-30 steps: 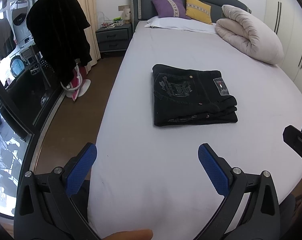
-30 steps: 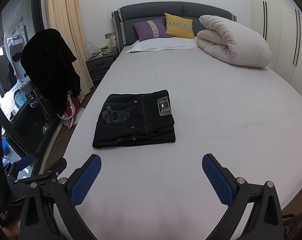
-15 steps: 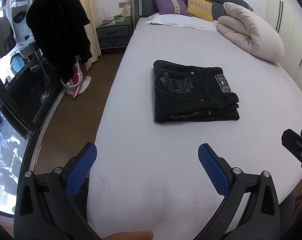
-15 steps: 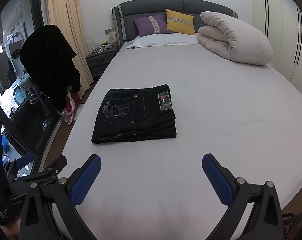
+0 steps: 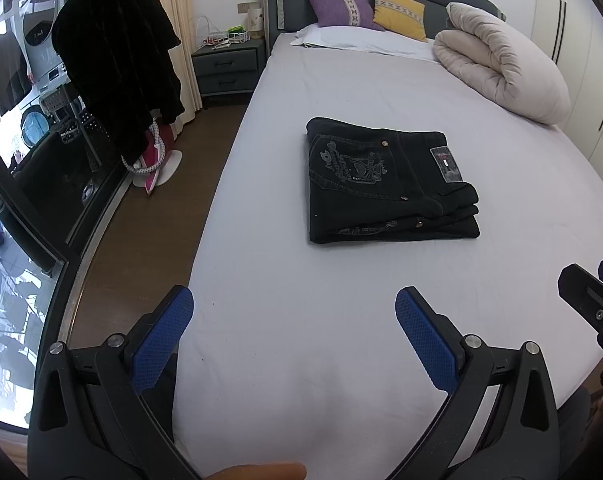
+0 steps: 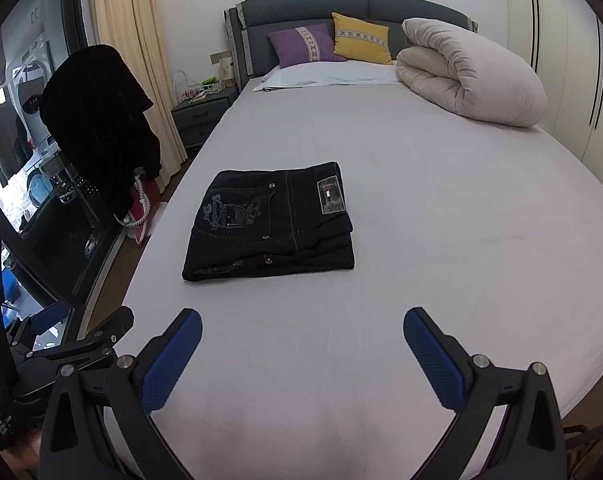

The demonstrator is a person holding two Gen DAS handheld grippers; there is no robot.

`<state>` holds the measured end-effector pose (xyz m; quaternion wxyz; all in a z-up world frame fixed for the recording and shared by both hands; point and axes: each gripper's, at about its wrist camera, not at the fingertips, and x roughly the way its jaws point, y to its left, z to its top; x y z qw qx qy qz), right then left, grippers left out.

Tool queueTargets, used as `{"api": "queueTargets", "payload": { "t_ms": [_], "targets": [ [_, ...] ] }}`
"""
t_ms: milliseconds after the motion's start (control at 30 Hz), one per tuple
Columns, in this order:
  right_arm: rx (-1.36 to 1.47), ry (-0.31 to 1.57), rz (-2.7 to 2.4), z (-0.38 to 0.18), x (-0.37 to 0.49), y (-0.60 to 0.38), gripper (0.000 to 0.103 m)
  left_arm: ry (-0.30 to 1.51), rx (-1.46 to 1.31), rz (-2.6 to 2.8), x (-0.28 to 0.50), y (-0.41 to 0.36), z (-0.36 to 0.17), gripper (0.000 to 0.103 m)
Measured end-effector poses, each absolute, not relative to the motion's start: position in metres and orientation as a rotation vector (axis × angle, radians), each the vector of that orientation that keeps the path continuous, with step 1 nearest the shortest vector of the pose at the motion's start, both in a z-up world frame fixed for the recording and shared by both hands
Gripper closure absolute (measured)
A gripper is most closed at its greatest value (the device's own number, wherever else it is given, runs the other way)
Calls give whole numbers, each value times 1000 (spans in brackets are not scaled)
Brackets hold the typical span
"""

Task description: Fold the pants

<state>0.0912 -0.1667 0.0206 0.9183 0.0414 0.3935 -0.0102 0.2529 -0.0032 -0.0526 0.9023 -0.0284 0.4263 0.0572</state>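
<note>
Nearest the cameras, the left gripper [image 5: 293, 318] hangs with its blue pads spread wide, holding nothing, over the bed's [image 5: 285, 380] near-left corner where the sheet edge drops to brown floor [image 5: 141, 232]. The right gripper [image 6: 301, 340] is likewise spread and empty above bare sheet. Beyond both, well apart from the pads, the pants [image 6: 273, 226] lie folded into a black stack on the mattress, closer to its left edge, with open sheet stretching right. Farthest off: a rolled duvet [image 6: 473, 76] and pillows [image 6: 329, 44] at the headboard.
</note>
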Motion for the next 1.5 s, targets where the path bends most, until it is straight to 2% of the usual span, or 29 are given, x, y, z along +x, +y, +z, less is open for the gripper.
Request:
{"api": "queueTargets", "payload": {
  "t_ms": [1500],
  "targets": [
    [85, 817, -19, 17, 91, -165, 0, 893, -65, 119, 245, -2, -59, 0]
  ]
}}
